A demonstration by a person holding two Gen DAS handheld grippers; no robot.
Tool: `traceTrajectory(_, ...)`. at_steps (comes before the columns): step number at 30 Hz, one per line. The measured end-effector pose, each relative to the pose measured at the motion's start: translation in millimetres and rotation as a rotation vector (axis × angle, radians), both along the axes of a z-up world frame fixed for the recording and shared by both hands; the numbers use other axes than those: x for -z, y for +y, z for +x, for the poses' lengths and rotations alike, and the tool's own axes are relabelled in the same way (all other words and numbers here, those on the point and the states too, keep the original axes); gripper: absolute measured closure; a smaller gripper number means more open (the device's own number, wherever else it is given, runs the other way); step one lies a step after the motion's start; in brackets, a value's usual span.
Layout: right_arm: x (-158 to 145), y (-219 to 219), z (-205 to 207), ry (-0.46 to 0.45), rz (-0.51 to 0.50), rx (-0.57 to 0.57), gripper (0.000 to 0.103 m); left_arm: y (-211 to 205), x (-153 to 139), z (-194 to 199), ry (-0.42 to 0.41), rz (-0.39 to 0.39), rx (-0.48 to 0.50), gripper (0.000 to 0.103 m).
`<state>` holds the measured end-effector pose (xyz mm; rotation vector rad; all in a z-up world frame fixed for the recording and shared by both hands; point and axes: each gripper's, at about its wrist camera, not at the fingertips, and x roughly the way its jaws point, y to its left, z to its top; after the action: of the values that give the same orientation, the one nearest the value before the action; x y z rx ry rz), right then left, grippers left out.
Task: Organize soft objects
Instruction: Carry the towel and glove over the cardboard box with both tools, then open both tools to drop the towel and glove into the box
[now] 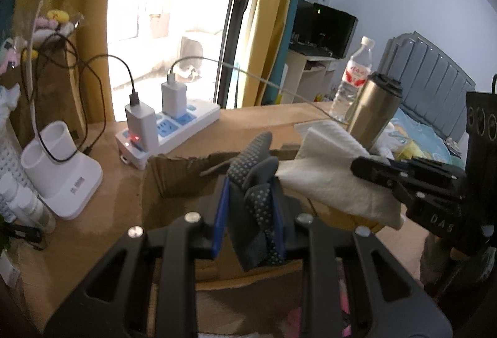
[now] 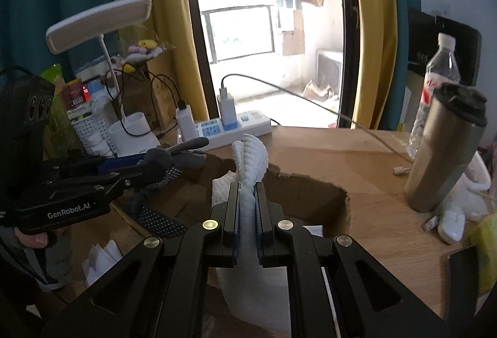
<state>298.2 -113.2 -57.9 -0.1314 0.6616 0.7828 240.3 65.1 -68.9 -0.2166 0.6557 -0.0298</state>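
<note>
Over the torn rim of the cardboard box [image 2: 310, 182] — bare desk [image 2: 357, 151] beyond — our left gripper [image 1: 248, 207] clamps a dotted grey sock [image 1: 254, 170], our right gripper [image 2: 247, 207] a white paper towel [image 2: 250, 156].

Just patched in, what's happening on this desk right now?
A person is holding a gripper in each hand above an open, torn cardboard box on the wooden desk. The left gripper is shut on a dark grey sock with pale grip dots. The right gripper is shut on a white quilted paper towel. Neither item has been released.
</note>
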Motion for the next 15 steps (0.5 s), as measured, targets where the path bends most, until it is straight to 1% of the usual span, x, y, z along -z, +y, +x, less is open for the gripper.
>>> traceTrajectory(6,15,8,7,0.038,-0.019,0.003,0.094,2,16,12,0.045,-0.013,0.007,0.076)
traceTrajectory(8,18,10,8,0.049,-0.026,0.005,0.094,3,23,16,0.070,-0.022,0.013,0.075)
traceTrajectory(13,27,13,10,0.073,-0.041,0.020,0.094,4,33,19,0.101,-0.033,0.013,0.073)
traceTrajectory(14,27,12,11,0.072,-0.044,0.023,0.093,4,35,20,0.108,-0.034,0.014,0.072)
traceTrajectory(15,27,13,11,0.071,-0.048,0.027,0.090,4,37,21,0.120,-0.036,0.016,0.071)
